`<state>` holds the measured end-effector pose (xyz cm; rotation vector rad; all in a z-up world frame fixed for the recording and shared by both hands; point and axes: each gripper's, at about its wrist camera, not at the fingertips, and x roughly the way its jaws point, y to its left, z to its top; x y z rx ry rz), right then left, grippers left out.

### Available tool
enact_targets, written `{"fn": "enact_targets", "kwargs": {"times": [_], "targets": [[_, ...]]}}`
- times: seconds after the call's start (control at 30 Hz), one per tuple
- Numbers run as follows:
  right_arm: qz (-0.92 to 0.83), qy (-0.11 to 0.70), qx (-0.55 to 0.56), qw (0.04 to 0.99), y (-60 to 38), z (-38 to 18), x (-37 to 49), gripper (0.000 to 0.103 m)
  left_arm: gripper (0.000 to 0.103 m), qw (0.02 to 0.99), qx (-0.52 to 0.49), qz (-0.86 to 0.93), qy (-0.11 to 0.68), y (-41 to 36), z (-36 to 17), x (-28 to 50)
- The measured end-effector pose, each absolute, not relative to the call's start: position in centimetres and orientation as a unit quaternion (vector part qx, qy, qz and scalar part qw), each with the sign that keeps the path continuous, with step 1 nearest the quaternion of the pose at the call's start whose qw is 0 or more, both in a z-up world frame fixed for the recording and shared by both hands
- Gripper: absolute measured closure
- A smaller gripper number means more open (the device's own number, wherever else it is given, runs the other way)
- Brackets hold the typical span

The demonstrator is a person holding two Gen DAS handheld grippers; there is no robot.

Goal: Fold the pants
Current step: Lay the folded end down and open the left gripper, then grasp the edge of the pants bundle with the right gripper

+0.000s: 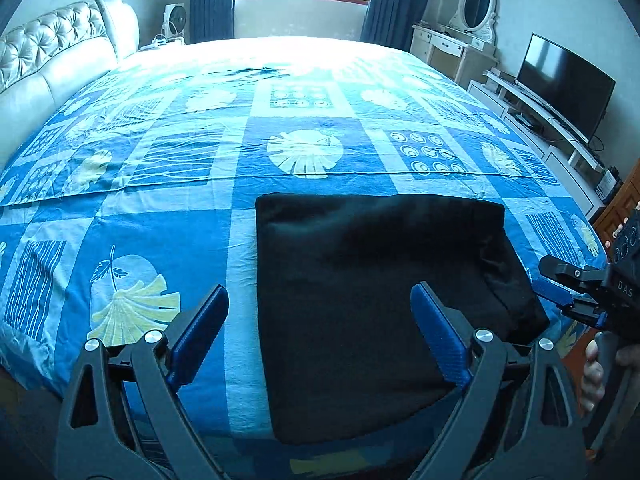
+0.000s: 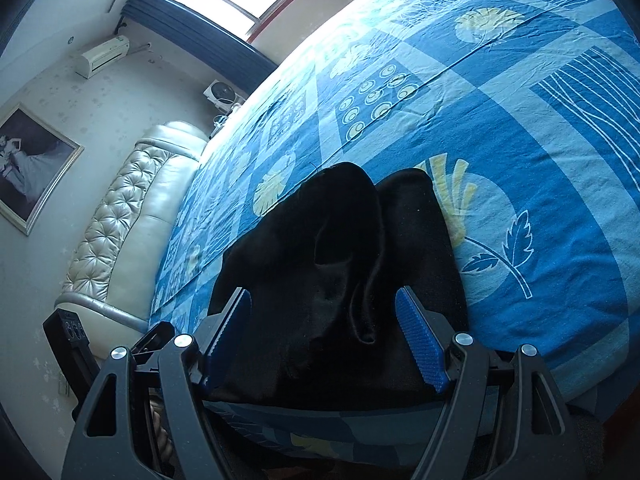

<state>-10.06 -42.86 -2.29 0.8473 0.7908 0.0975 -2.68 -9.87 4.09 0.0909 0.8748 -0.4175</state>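
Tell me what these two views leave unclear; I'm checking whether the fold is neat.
- Black pants, left wrist view: fabric too dark to count layers; the near right corner sits behind the left gripper.
- Pants' near edge, right wrist view: hidden behind the right gripper.
- Right gripper, left wrist view: cut off by the frame's right edge.

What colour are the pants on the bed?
Black: the pants are plain, with no pattern. The left wrist view shows them best.
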Motion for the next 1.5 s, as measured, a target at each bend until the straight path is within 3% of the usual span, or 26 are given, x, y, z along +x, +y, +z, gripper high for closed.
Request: {"fn": "enact_targets", "kwargs": {"times": [0.23,0.47,0.57,1.13,1.5], "targets": [[0.069,0.418,0.401,0.812,-41.4,-4.5,-7.8,0.031,0.011,0.88,0.038,-0.179,0.437,-7.4,2.8,-2.2],[0.052,0.435,0.36,0.824,-40.5,-4.7,-7.3,0.077,0.011,0.874,0.027,-0.165,0.456,-6.0,1.4,-1.8],[0.055,0.428,0.36,0.827,-40.5,-4.4,-7.5,0.085,0.011,0.871,0.021,-0.159,0.464,-5.6,1.0,-1.5],[0.043,0.369,0.314,0.874,-41.4,1.6,-9.8,0.089,0.011,0.868,0.01,-0.148,0.474,-4.7,0.4,-0.5],[0.007,0.413,0.379,0.828,-45.2,-5.7,-11.1,0.09,0.01,0.864,0.01,-0.159,0.478,-5.4,-0.5,-0.6]]}}
